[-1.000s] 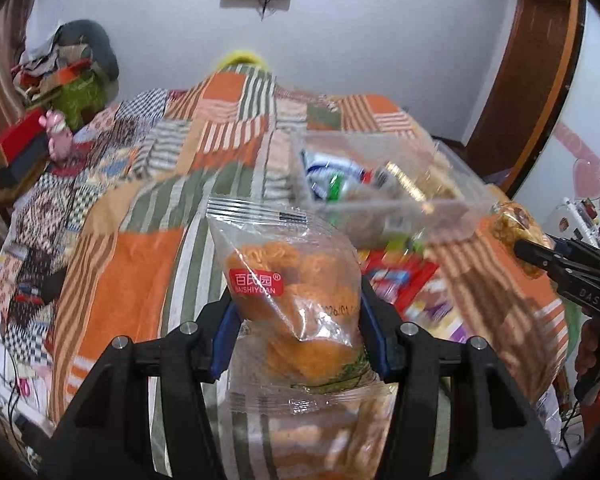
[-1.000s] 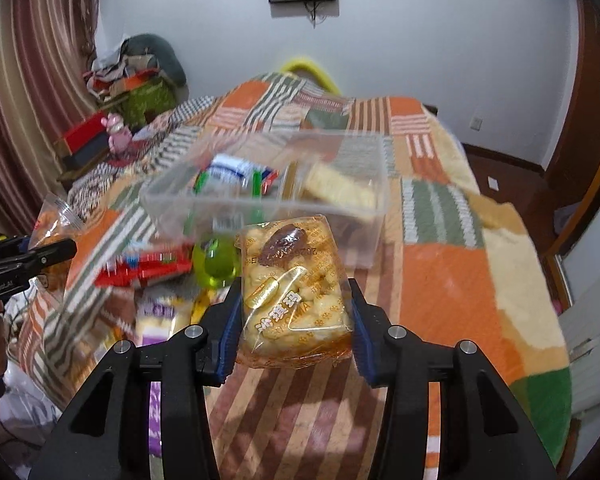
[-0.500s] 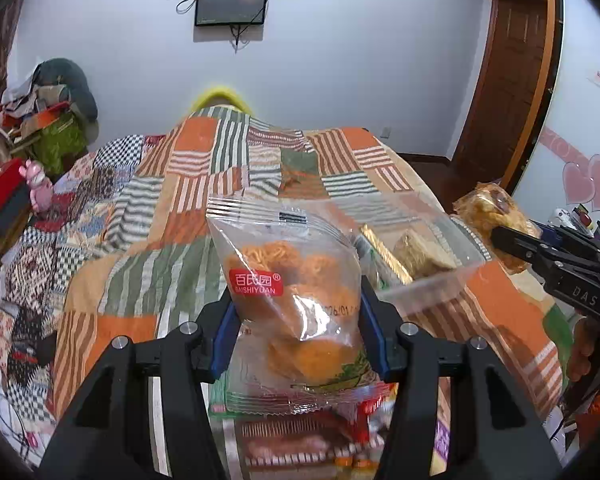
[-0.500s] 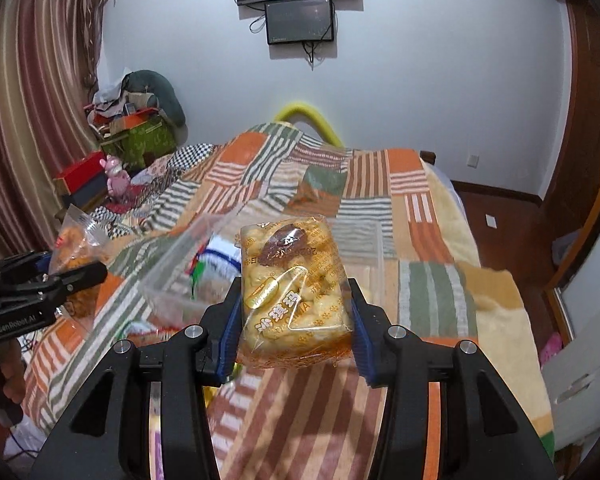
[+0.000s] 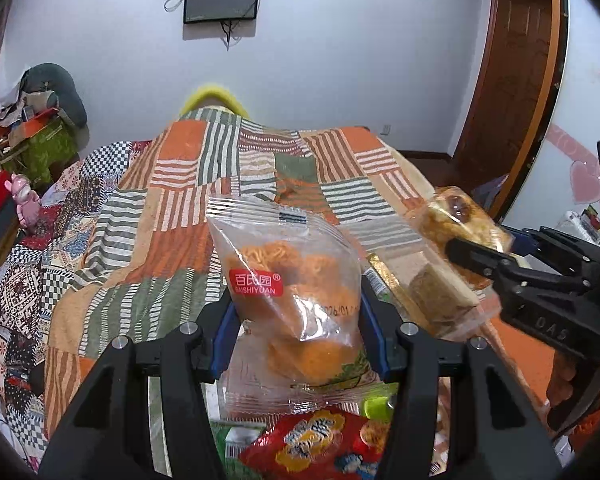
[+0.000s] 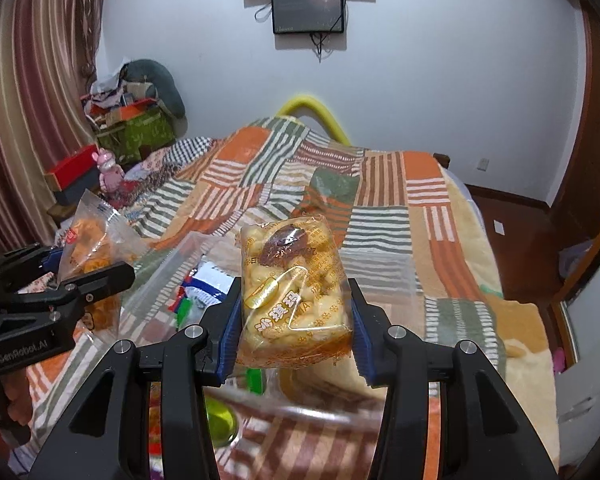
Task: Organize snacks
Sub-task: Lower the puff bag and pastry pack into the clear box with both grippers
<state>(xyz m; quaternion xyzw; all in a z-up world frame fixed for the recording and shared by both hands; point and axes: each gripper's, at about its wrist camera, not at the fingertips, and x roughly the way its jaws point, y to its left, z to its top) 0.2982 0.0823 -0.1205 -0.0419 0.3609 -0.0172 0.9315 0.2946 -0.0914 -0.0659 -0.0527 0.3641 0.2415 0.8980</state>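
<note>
My left gripper is shut on a clear bag of orange noodle snack with a red label. My right gripper is shut on a yellow pack of puffed rice cake. Both are held above a clear plastic box on the bed; the box holds several snacks, among them a brown bar. The right gripper and its pack show at the right of the left wrist view. The left gripper and its bag show at the left of the right wrist view.
A patchwork blanket covers the bed. A red snack bag and a green jelly cup lie near the box's front. Clutter and a red box stand at the left wall. A wooden door is at the right.
Both grippers have risen and moved forward over the clear box, each still holding its pack. The two grippers have come closer together.
</note>
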